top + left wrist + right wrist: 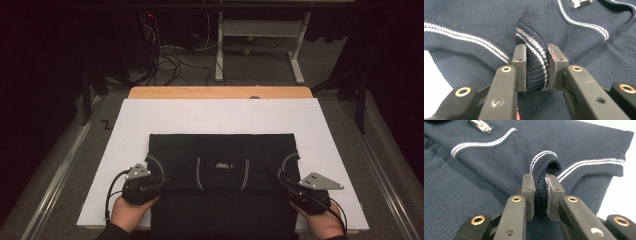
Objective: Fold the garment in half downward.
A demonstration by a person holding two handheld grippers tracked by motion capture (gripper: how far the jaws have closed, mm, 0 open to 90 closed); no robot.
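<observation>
Dark navy knit sweater (220, 150) lying flat on a white sheet (215, 112) over the wooden desk (220, 92), folded into a rough rectangle with the collar side up. Fine ribbed knit, soft and a bit fuzzy, with thin white stripes curving along the cuffs and neckline, plus a small label (579, 2) near the collar.

Left gripper (537, 70) clamped narrow on a bunched, ribbed sleeve cuff (534, 72) at the sweater's left edge, fabric squeezed into a rounded roll between the flat black pads. Right gripper (540, 195) same deal on the other cuff (545, 170) at the right edge, pinching a thick fold of striped rib knit. Both matte black, boxy, with brass-ringed screw holes. A hand (131, 212) wrapped around the left one, low in the high view.
</observation>
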